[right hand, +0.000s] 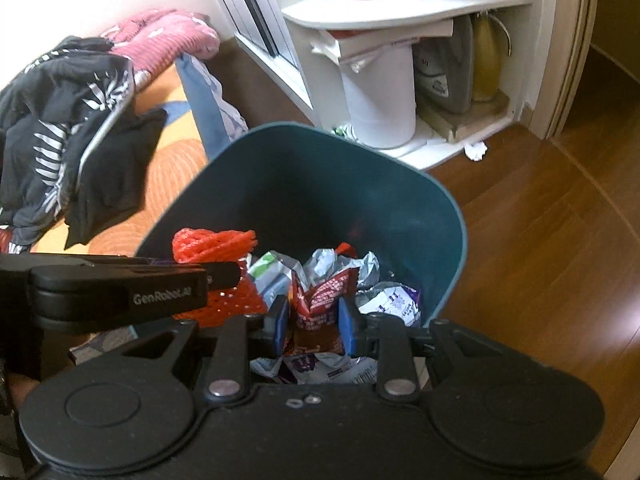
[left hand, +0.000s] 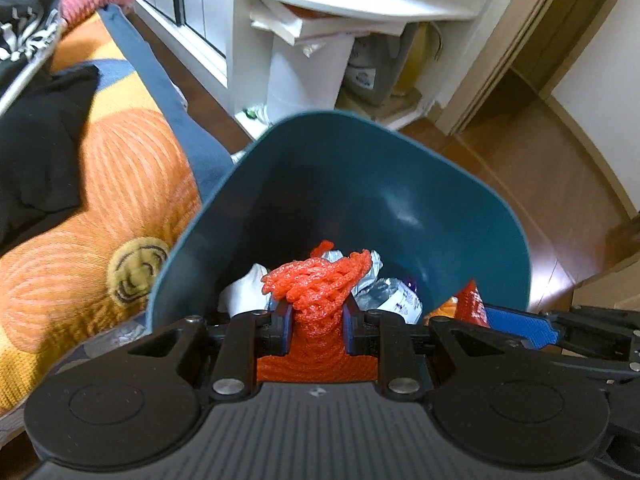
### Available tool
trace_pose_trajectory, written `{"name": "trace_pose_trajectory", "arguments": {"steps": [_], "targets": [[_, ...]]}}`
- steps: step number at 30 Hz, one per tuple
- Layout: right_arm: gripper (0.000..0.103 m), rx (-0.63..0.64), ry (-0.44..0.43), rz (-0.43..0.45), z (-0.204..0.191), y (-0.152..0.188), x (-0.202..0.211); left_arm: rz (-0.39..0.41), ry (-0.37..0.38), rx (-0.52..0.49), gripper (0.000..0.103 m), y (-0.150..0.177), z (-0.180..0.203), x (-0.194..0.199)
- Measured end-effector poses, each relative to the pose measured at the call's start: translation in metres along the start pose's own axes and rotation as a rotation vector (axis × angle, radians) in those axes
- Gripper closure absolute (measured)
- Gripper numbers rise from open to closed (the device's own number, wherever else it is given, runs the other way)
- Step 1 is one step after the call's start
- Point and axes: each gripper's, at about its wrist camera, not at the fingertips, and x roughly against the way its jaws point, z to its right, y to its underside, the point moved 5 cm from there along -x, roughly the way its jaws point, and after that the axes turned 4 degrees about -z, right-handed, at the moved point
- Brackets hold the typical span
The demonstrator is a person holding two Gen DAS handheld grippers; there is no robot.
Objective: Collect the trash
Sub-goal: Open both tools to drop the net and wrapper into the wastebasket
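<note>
A dark teal trash bin point(left hand: 400, 168) point(right hand: 444, 220) stands on the wooden floor beside the bed, with crumpled wrappers point(left hand: 390, 300) point(right hand: 394, 300) lying inside. My left gripper point(left hand: 316, 322) is shut on a wad of red foam netting point(left hand: 320, 284) point(right hand: 212, 246), held over the bin's mouth. My right gripper point(right hand: 314, 320) is shut on a dark red snack wrapper point(right hand: 320, 300), also over the bin. The right gripper's blue finger point(left hand: 520, 326) shows at the right edge of the left wrist view. In the right wrist view the left gripper's body crosses from the left.
An orange patterned bed cover point(left hand: 108, 200) with black clothes point(right hand: 60, 128) and a pink blanket point(right hand: 164, 36) lies left of the bin. A white shelf unit point(right hand: 400, 12) with a white pail point(right hand: 380, 96) and jugs stands behind. A crumpled white paper point(right hand: 475, 150) lies on the floor.
</note>
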Motion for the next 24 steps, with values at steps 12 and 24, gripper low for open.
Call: {"name": "trace_pose_trajectory", "arguments": {"steps": [12,24], "targets": [[0.072,-0.044,0.016,-0.074,0.008,0.003,-0.024,-0.075,-0.036,-0.061,0.079,0.005,0.007,-0.036],[0.059,-0.105,-0.038,-0.057,0.013,0.008,-0.004,-0.066,-0.019,-0.003,0.046,0.014,-0.002,-0.014]]}}
